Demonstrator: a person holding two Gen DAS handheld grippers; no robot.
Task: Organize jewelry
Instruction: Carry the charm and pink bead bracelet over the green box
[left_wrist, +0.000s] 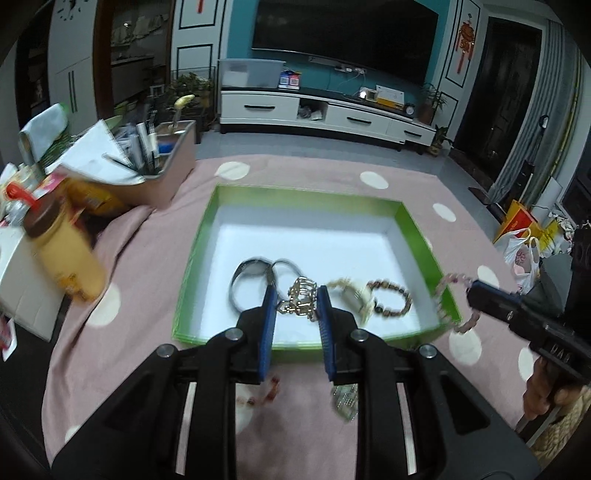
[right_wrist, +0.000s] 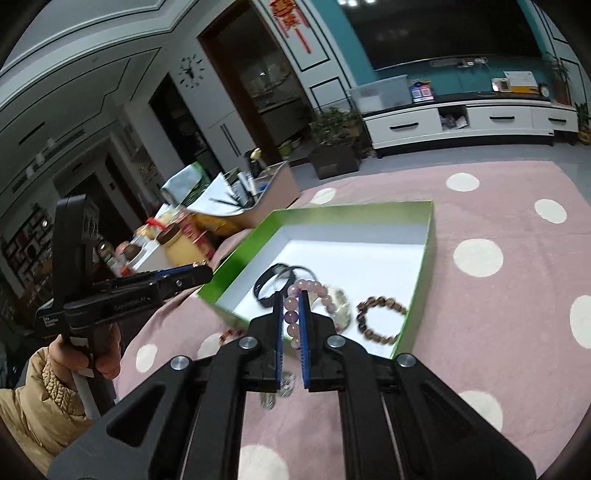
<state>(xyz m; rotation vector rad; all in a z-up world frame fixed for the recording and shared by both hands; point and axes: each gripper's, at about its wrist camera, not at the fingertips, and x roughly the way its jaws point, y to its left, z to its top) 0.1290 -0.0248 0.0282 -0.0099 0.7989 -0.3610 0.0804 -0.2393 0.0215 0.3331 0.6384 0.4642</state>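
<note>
A shallow cardboard box (left_wrist: 417, 236) shows bright green walls and a white floor, set on a dusty-pink cloth (right_wrist: 498, 206) scattered with cream polka dots. Inside lie a black wristband (right_wrist: 271, 286), a gold-toned metal chain piece (left_wrist: 301, 301) and a brown beaded bracelet (right_wrist: 380, 319). A pale pink-and-lilac beaded bracelet (right_wrist: 295, 314) sits between black gripper fingers with blue pads (right_wrist: 303, 332).
</note>
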